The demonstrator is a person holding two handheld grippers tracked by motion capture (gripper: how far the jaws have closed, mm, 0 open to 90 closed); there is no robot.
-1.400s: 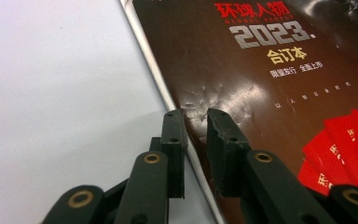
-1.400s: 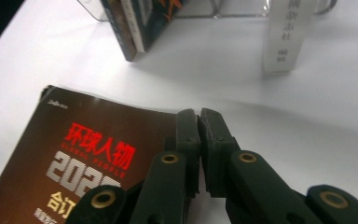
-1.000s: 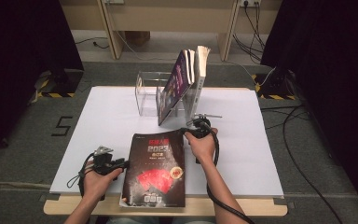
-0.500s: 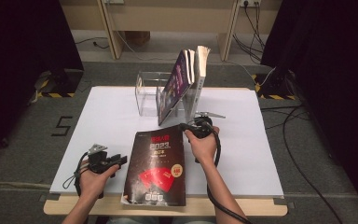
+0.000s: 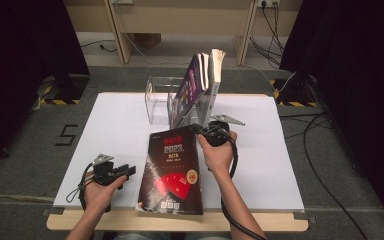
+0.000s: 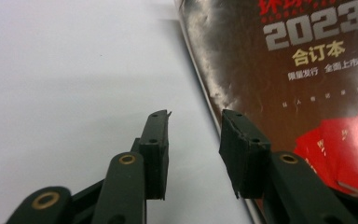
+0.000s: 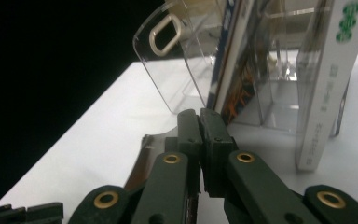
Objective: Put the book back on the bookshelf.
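A dark book marked "2023" point(image 5: 172, 172) lies on the white table point(image 5: 115, 130) near its front edge. My right gripper point(image 5: 196, 129) is shut on the book's far right corner, which is raised off the table. In the right gripper view the jaws point(image 7: 199, 116) are pressed together, with the book's edge point(image 7: 142, 163) just below them. My left gripper point(image 5: 129, 171) rests by the book's left edge, open. Its jaws have just been opening, and between them point(image 6: 193, 135) lie only the table and the edge of the book point(image 6: 298, 70).
A clear plastic rack point(image 5: 159, 100) stands behind the book, with several books point(image 5: 200, 80) leaning upright in its right part. In the right gripper view the rack point(image 7: 177, 56) and a white book spine point(image 7: 326, 79) are close ahead. Dark curtains flank the table.
My right hand has risen, lifting the book's far end off the table. The left hand has stayed beside the book's left edge.
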